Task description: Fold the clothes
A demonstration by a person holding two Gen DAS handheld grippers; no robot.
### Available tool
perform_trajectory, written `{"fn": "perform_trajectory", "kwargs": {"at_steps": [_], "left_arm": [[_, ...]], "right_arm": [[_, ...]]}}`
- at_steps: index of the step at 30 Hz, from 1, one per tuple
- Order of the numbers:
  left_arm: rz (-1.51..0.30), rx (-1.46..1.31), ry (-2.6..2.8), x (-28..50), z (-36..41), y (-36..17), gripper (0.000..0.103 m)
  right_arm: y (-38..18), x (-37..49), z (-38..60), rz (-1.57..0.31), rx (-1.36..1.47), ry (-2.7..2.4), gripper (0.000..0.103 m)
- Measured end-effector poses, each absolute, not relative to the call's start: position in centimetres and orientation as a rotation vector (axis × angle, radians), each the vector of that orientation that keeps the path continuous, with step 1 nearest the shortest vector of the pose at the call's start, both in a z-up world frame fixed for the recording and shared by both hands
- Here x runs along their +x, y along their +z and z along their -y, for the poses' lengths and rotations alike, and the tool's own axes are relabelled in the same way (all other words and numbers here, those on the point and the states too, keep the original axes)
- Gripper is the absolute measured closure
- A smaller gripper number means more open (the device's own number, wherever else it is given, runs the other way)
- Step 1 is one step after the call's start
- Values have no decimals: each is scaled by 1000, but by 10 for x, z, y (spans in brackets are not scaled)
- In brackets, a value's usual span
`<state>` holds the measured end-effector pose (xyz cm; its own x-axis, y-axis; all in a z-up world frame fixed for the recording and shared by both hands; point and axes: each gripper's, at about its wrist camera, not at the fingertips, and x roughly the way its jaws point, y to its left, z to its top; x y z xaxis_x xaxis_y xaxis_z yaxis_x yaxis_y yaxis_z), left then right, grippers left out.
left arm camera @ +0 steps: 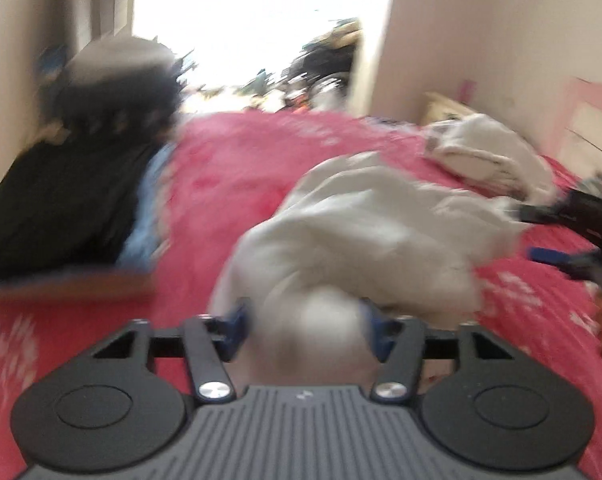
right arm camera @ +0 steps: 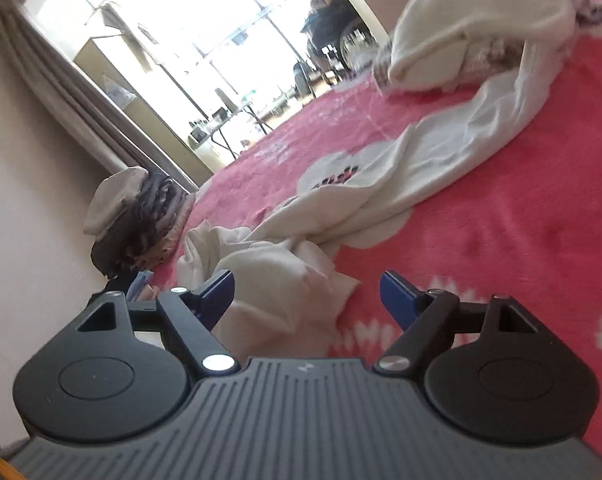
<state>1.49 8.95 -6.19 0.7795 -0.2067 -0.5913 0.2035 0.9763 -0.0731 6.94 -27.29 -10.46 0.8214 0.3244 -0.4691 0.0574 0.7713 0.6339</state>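
A crumpled white garment (left arm camera: 365,216) lies on a pink floral blanket (left arm camera: 229,184). My left gripper (left arm camera: 305,328) has its blue-padded fingers (left arm camera: 237,320) wide apart with a bunch of the white cloth between them; the view is blurred. In the right wrist view the same garment (right arm camera: 381,184) stretches across the blanket (right arm camera: 521,220), one end bunched just ahead of my right gripper (right arm camera: 309,292), which is open with cloth between its blue fingers (right arm camera: 397,292). The right gripper also shows at the right edge of the left wrist view (left arm camera: 557,232), at the garment's far end.
A second cream and white heap (right arm camera: 473,36) lies at the far end of the blanket, also in the left wrist view (left arm camera: 485,152). A pile of dark folded clothes with a grey cap (right arm camera: 137,216) sits by the wall. A bright window (right arm camera: 205,40) is behind.
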Motion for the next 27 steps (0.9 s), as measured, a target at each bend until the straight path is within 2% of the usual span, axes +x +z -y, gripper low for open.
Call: {"fn": "perform_trajectory", "kwargs": {"at_steps": [3, 5, 9, 13, 15, 17, 18, 19, 21, 22, 23, 26, 27], "left_arm": [[-571, 41, -267, 4, -80, -52, 24], [-552, 101, -312, 0, -69, -51, 16], [-528, 244, -413, 2, -35, -59, 11], [-554, 264, -424, 28, 0, -85, 11], [-581, 224, -369, 44, 7, -94, 24], [-607, 152, -314, 58, 3, -97, 61], [-622, 98, -291, 64, -5, -97, 73], [-632, 45, -267, 67, -15, -95, 97], [-640, -47, -206, 71, -37, -90, 100], [-631, -79, -167, 70, -48, -87, 101], [-618, -106, -122, 68, -60, -83, 101], [-583, -178, 10, 56, -96, -70, 101], [-576, -206, 48, 52, -109, -66, 101]], "right_arm": [[-111, 88, 274, -645, 760, 146, 23], [-114, 89, 276, -651, 817, 141, 22], [-122, 98, 275, -687, 870, 148, 20], [-127, 115, 262, -753, 857, 172, 20], [-128, 120, 255, -775, 835, 175, 20], [-129, 124, 248, -788, 812, 179, 20], [-131, 126, 246, -793, 801, 177, 20], [-132, 128, 244, -795, 794, 176, 23], [-134, 130, 242, -800, 789, 189, 40], [-135, 131, 241, -806, 781, 200, 55], [-134, 131, 240, -808, 766, 204, 63], [-128, 121, 236, -795, 693, 212, 78], [-125, 116, 235, -789, 672, 217, 80]]}}
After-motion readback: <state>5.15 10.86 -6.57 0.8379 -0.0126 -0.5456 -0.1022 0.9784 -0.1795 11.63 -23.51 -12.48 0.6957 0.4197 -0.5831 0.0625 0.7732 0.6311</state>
